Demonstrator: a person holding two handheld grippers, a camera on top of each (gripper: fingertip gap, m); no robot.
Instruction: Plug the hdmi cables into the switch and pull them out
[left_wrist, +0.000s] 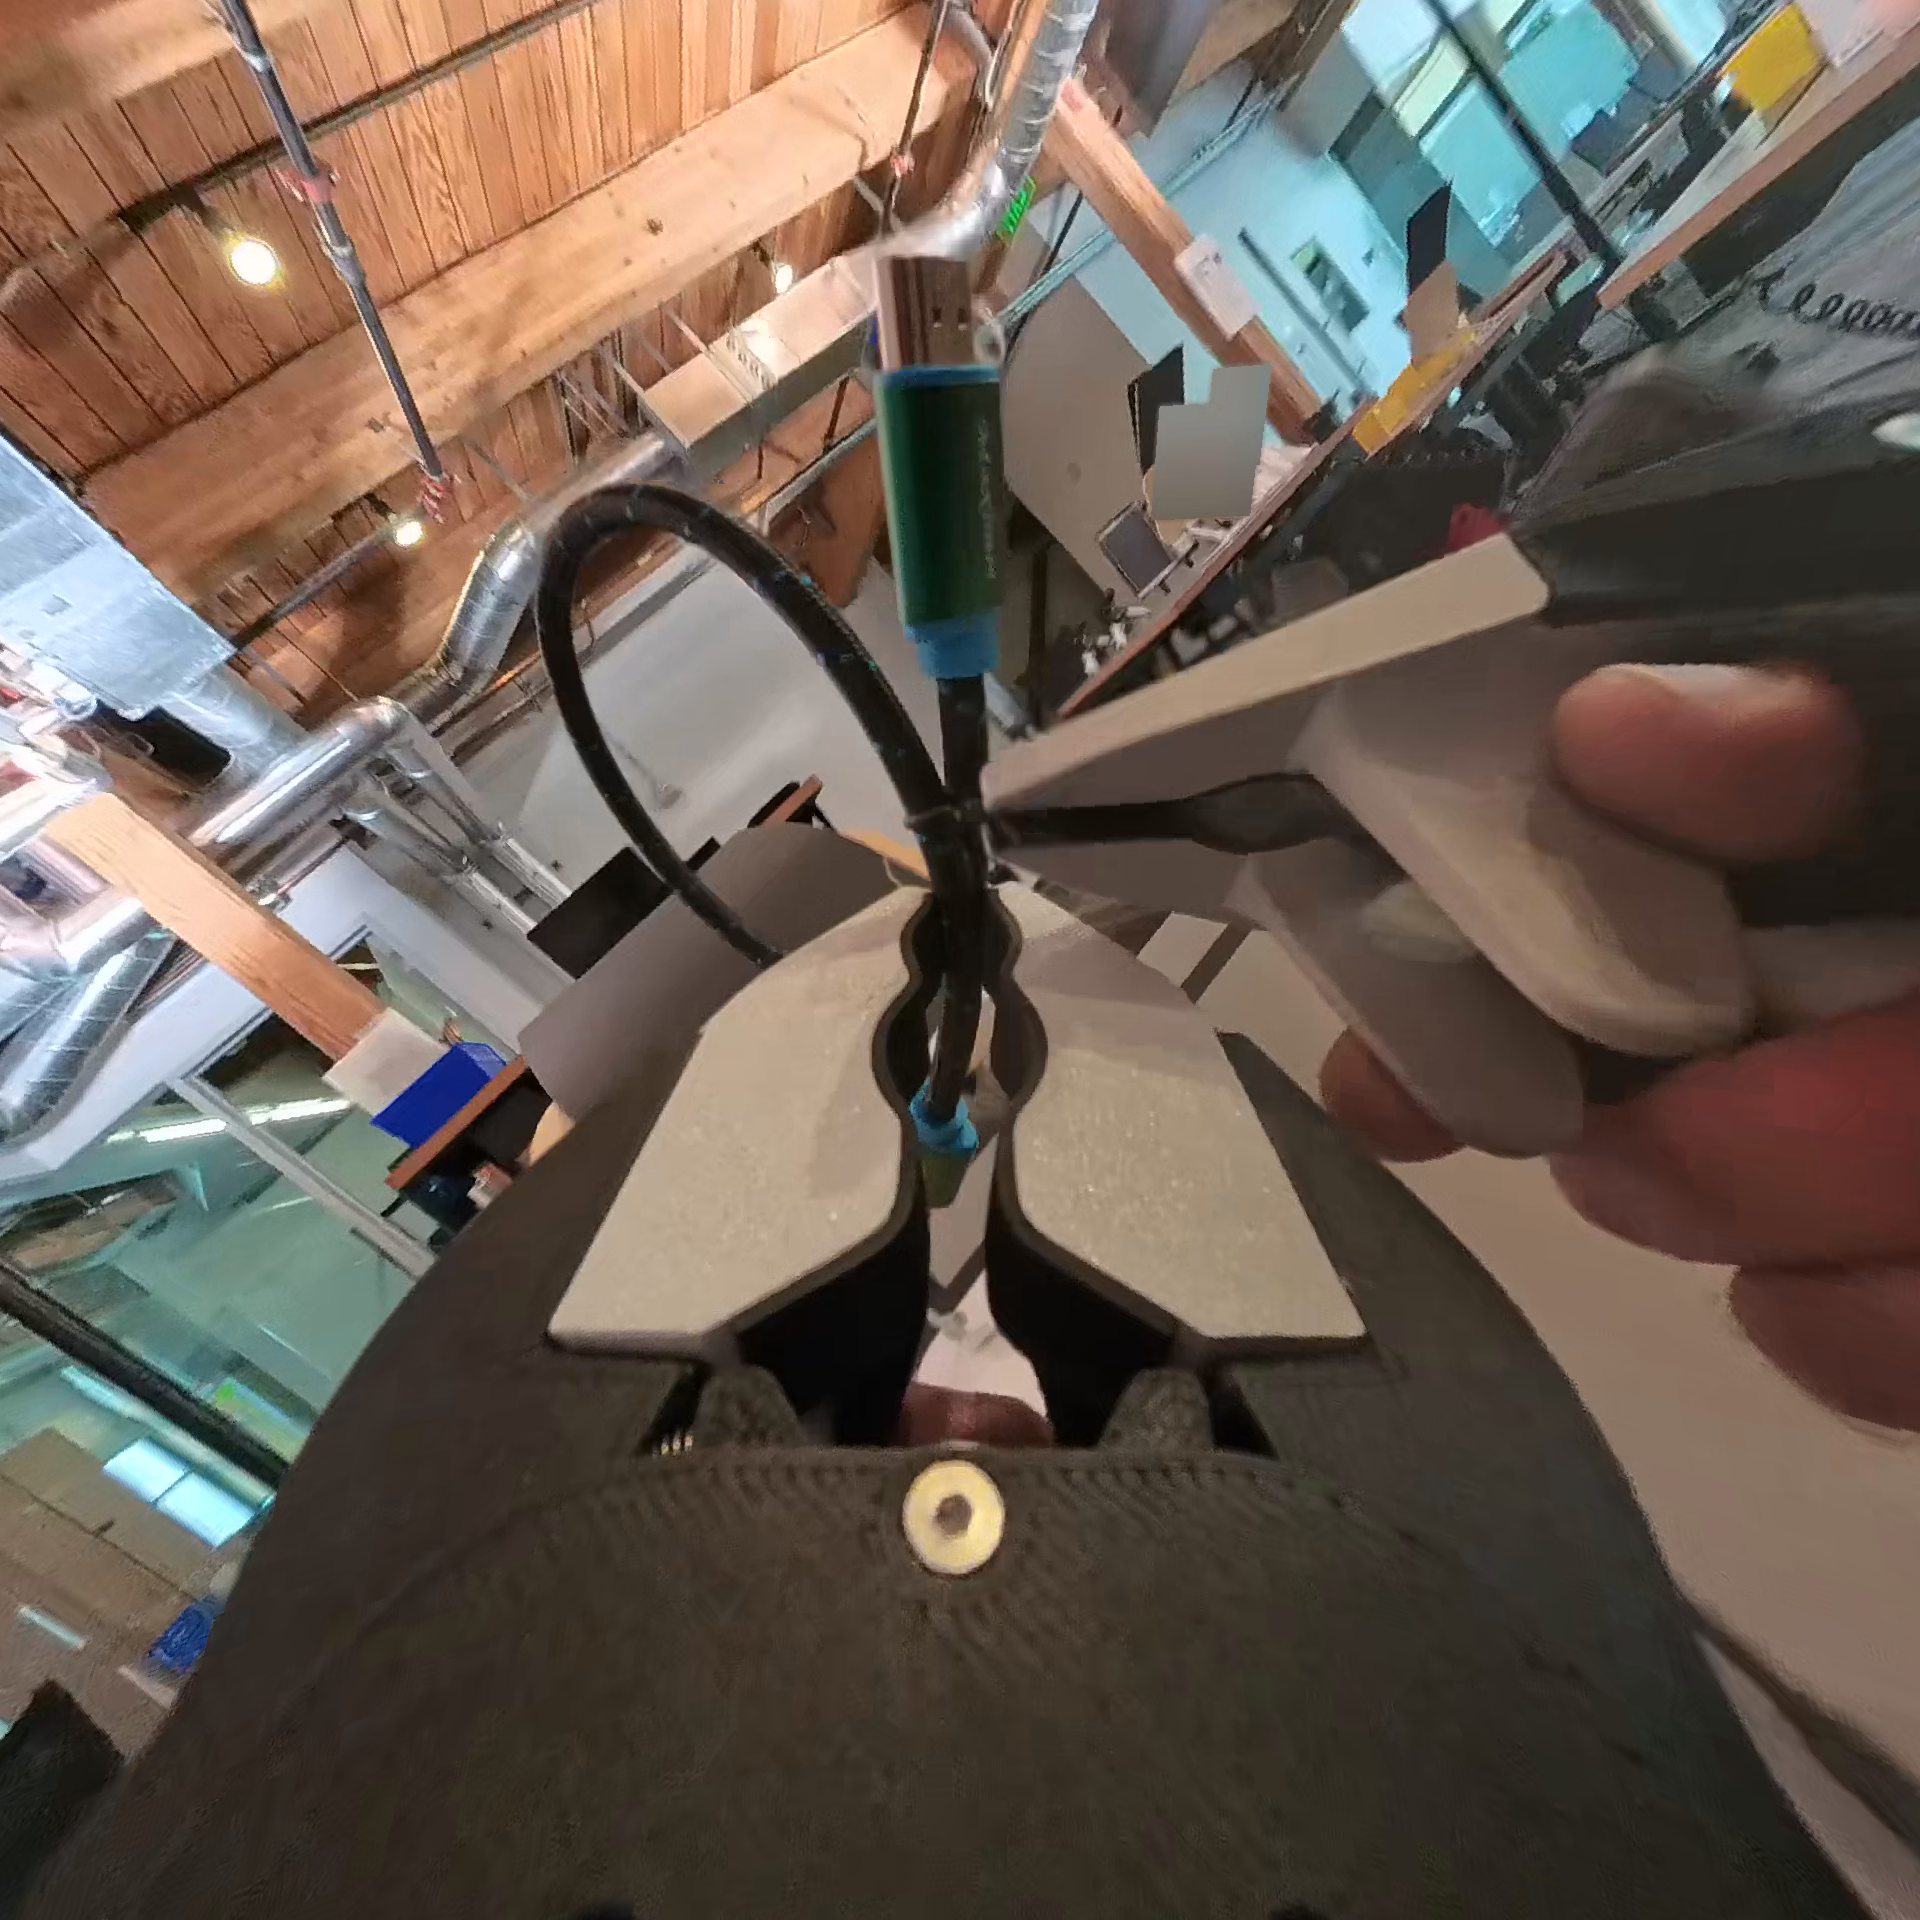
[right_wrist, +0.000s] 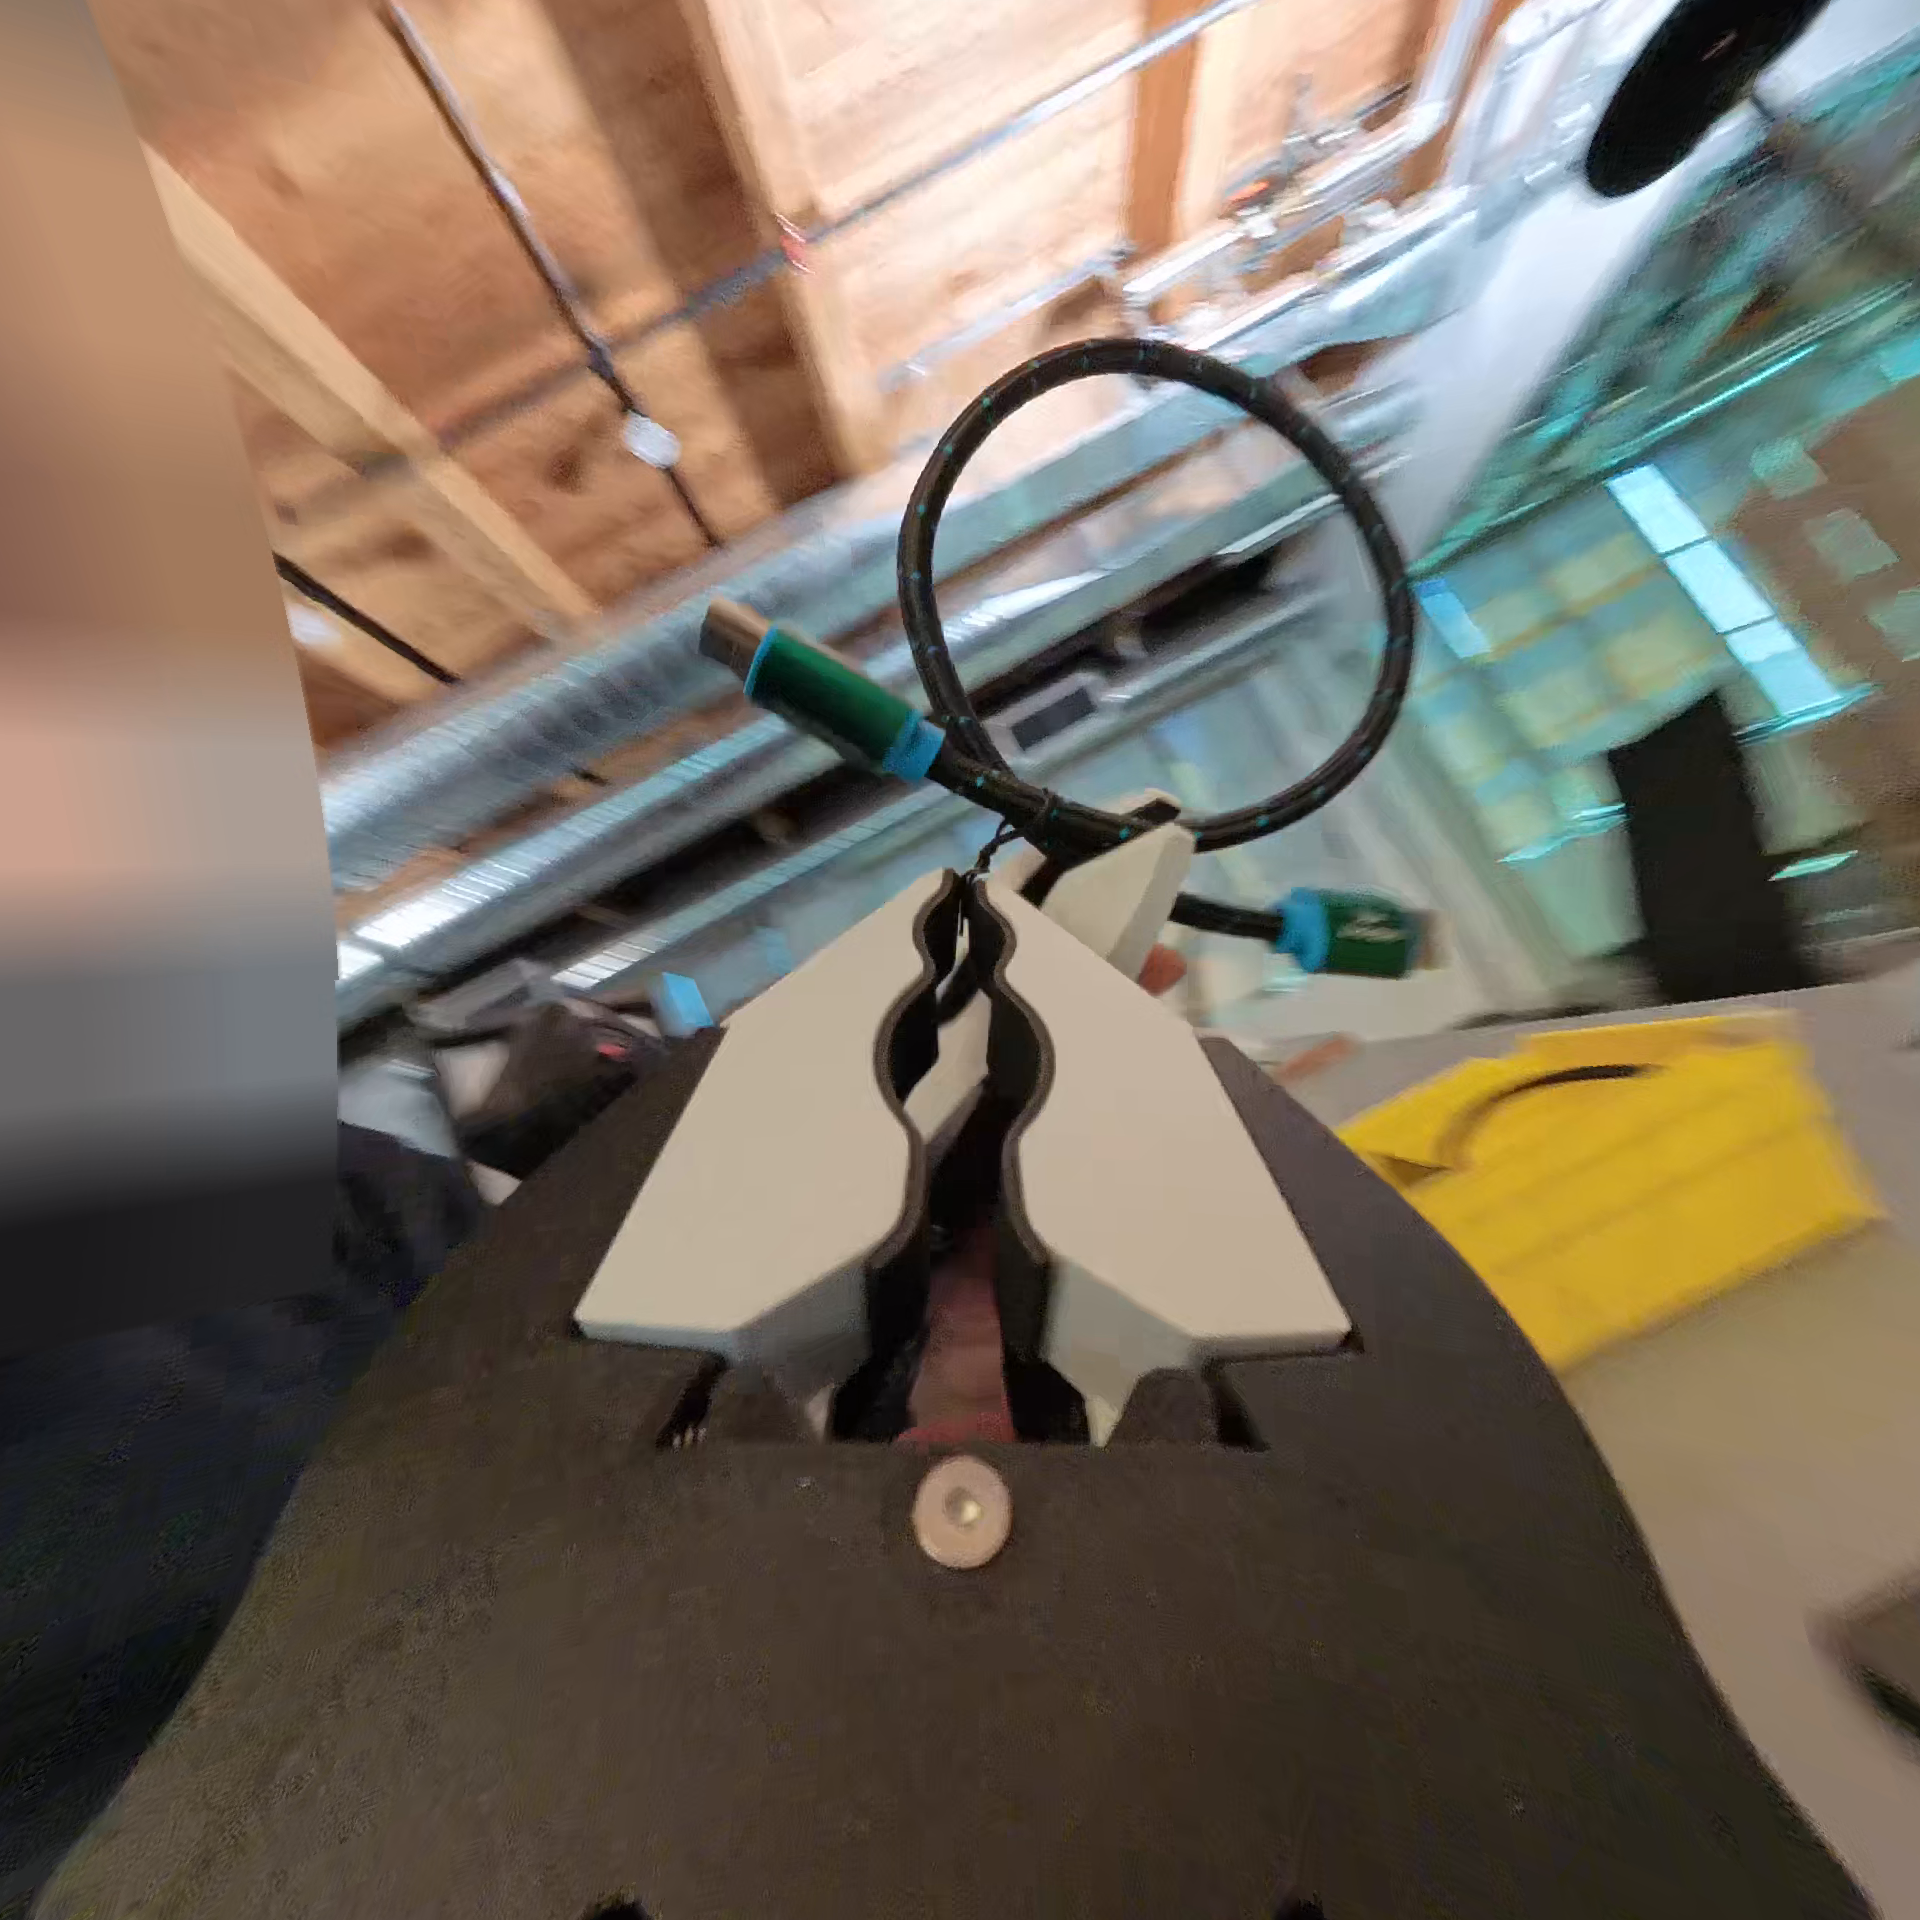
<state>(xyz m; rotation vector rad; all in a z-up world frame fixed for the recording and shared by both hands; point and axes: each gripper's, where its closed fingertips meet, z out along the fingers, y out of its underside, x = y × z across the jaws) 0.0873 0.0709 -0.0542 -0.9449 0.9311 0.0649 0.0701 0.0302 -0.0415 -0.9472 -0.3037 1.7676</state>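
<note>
A short black braided HDMI cable (left_wrist: 582, 665) is coiled into a loop and bound by a thin tie (left_wrist: 935, 821). It has two green plugs with blue collars. My left gripper (left_wrist: 961, 914) is shut on the cable just below the tie. One plug (left_wrist: 940, 488) points up and the other (left_wrist: 940, 1143) lies between my fingers. My right gripper (left_wrist: 992, 821) comes in from the right with its tips pinched at the tie. In the right wrist view my right gripper (right_wrist: 971, 894) is shut on the tie's tail, with the loop (right_wrist: 1382, 582) above. No switch is in view.
Both views tilt up at a wooden ceiling with metal ducts. A hand (left_wrist: 1714, 1143) holds the right gripper. The left gripper's white fingers (right_wrist: 1112, 883) show behind the tie. A yellow bin (right_wrist: 1610, 1174) stands on a grey table (right_wrist: 1714, 1455) at lower right. Only a small space, under 4 cm, lies between the two pairs of fingers.
</note>
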